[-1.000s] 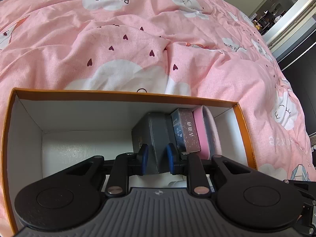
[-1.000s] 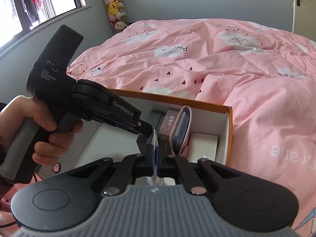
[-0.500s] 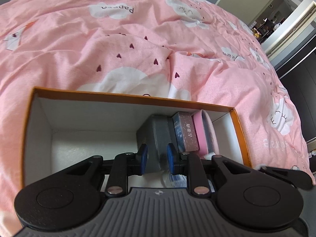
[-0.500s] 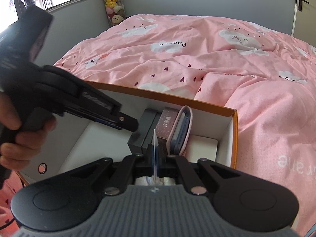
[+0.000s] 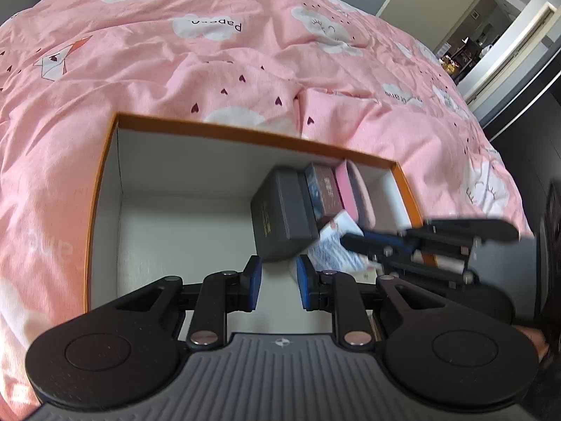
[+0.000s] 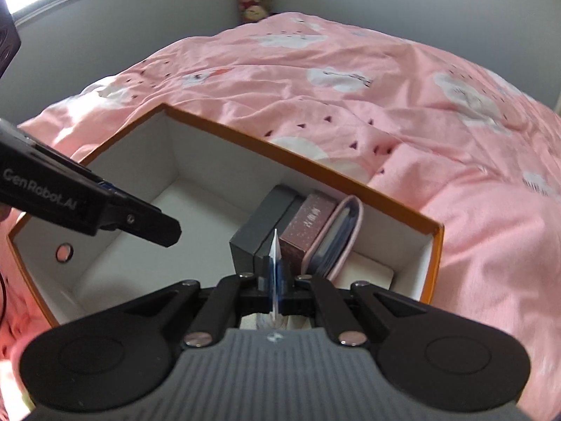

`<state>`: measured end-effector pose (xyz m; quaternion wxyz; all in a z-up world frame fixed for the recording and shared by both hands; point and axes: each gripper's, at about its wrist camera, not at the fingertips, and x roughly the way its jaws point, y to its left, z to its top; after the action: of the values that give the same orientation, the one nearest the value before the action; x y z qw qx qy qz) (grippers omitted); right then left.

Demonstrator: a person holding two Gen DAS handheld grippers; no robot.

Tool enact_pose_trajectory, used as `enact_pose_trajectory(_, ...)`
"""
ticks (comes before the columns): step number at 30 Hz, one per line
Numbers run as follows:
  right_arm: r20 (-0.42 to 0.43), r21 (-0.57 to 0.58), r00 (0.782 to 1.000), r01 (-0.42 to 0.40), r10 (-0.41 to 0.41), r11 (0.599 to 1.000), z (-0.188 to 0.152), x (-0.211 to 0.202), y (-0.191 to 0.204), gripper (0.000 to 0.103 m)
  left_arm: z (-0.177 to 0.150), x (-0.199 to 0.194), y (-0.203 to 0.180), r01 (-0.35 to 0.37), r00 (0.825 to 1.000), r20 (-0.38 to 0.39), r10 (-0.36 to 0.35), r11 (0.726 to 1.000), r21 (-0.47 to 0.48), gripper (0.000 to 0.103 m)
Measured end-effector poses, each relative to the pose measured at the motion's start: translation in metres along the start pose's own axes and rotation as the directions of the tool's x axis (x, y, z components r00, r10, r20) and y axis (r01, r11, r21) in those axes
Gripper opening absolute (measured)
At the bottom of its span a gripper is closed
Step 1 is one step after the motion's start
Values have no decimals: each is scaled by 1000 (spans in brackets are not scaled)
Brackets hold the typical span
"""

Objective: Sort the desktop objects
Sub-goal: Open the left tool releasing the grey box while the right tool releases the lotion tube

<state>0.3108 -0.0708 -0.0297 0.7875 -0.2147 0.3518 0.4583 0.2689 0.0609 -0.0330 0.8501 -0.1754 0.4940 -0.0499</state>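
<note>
An orange-rimmed white box [image 5: 105,182] [image 6: 431,245] lies on the pink bed. At its right end stand a dark grey box [image 5: 280,210] [image 6: 259,231], a maroon box [image 5: 324,189] [image 6: 308,224] and a pink case [image 5: 354,189] [image 6: 336,242]. My right gripper [image 6: 275,273] [image 5: 354,242] is shut on a thin white and blue printed card [image 6: 275,249] [image 5: 333,249], held edge-on just in front of the grey box. My left gripper [image 5: 278,280] [image 6: 164,231] hovers over the box's near side, its blue pads a little apart with nothing between them.
A flat white item [image 6: 368,273] lies on the box floor at the right. The box's left half holds nothing, and its left wall has a round hole [image 6: 64,252]. Pink bedding [image 5: 245,52] surrounds the box. A doorway [image 5: 491,35] is at the far right.
My left gripper has drawn back and up from the grey box. My right gripper has rolled and moved in beside that box with the card, and it now shows in the left wrist view.
</note>
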Motion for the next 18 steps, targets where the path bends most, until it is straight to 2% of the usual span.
enact_pose_trajectory(3,0,-86,999,-36,36,996,1,0,0,2,-6,1,2,8,1000,-16,-8,1000,-6,24)
enact_pose_trajectory(6,-7,-138,999,-36,35,990,2,1,-1,2,-11,1,2,-1,1000,-19,1,1000,-9,24)
enact_pose_trajectory(8,-13,-153,1000,-29,28,988,2,0,0,7,-12,2,4,3,1000,-23,-3,1000,-17,24)
enact_pose_trajectory(10,-8,-152,1000,-20,19,988,2,-3,0,7,-14,2,4,6,1000,-27,-6,1000,-21,24)
enact_pose_trajectory(12,-16,-148,1000,-3,0,989,1,-4,2,16,-15,3,5,8,999,-30,-9,1000,-22,24)
enact_pose_trajectory(13,-20,-143,1000,5,-8,990,0,-5,2,25,-16,2,5,10,999,-30,-10,1000,-23,24)
enact_pose_trajectory(18,-85,-79,996,26,-32,997,-8,-12,1,26,-18,-1,5,9,1000,-28,-9,1000,-26,24)
